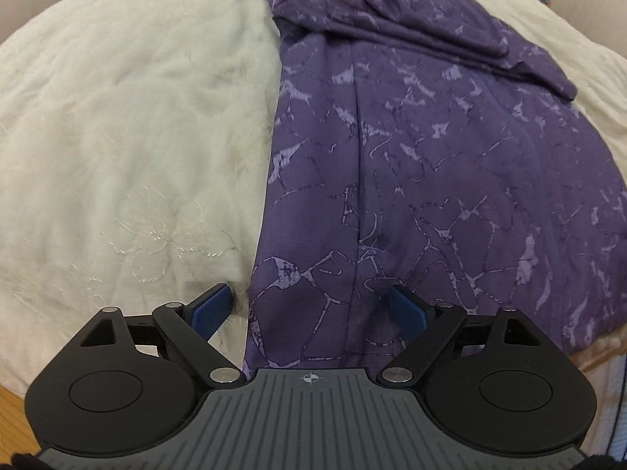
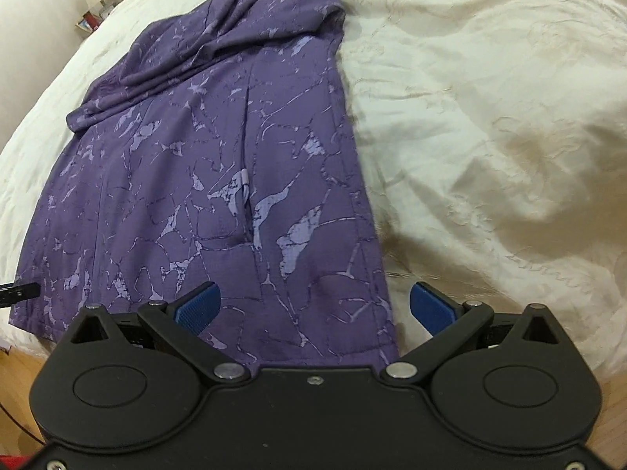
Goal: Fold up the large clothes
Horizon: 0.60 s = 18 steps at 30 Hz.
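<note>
A purple garment [image 1: 431,164] with a pale cracked pattern lies flat and lengthwise on a cream bedspread [image 1: 117,137], its far end bunched into folds. My left gripper [image 1: 309,305] is open, straddling the garment's near left corner, one blue pad over the bedspread and the other over the cloth. In the right wrist view the same garment [image 2: 219,180] stretches away, and my right gripper [image 2: 313,305] is open astride its near right edge. Neither gripper's pads press on the fabric. A dark tip of the left gripper [image 2: 19,291] shows at the left edge of the right wrist view.
The cream bedspread [image 2: 490,117] spreads wide on both sides of the garment. Wooden floor [image 1: 15,399] shows below the bed's near edge. A lamp and small items [image 2: 94,4] stand on a bedside surface at the far left.
</note>
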Tool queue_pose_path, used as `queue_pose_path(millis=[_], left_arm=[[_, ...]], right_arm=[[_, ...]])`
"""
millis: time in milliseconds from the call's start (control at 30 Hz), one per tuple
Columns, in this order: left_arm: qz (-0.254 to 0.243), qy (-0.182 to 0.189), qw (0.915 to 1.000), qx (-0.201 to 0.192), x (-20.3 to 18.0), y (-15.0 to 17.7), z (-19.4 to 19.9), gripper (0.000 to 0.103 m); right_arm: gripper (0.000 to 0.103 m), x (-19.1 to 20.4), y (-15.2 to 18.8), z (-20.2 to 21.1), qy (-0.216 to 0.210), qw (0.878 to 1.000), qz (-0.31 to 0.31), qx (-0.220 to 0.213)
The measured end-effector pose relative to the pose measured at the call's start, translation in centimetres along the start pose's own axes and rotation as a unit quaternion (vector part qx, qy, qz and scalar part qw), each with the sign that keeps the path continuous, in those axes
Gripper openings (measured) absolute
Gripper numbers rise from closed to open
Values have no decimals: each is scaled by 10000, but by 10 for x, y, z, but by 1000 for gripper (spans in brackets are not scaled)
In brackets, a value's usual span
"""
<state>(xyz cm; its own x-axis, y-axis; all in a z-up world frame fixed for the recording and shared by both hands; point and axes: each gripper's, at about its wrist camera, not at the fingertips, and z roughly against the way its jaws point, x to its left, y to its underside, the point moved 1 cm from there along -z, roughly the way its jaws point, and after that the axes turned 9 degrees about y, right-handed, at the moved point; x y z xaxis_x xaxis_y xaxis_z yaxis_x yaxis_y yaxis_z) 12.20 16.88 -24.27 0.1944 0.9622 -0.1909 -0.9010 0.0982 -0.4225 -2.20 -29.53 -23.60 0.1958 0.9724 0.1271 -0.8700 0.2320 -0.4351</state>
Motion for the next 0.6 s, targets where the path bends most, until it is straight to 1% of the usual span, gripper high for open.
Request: queue_pose_path(millis=[100,167,333,400,500,567,600], left_arm=[[19,41,10000,56,3,0,-5,92],[46,123,9999,78,6,0,-9,96],[86,275,9993,246,10,-4,-14,102],[68,279,9991,320,10,-6,-15,102],[110,301,9989,346,11,-8,-14,101],[106,365,9988,305,11,-7,-10,89],[95,390,9988,280,11,-8,-9,85]], right_arm=[[102,5,-1,-5,-66,10000,63,40],[102,7,0,-10,-105,9999,42,129],[102,8,5,-27,-190,9989,-251,358],[102,8,8,-29,-246,9984,-343,369],[102,9,9,-27,-296,9979,-443,368],[102,6,8,-22,-337,9973,-525,379],[102,5,7,-20,-340,9971,-558,390]])
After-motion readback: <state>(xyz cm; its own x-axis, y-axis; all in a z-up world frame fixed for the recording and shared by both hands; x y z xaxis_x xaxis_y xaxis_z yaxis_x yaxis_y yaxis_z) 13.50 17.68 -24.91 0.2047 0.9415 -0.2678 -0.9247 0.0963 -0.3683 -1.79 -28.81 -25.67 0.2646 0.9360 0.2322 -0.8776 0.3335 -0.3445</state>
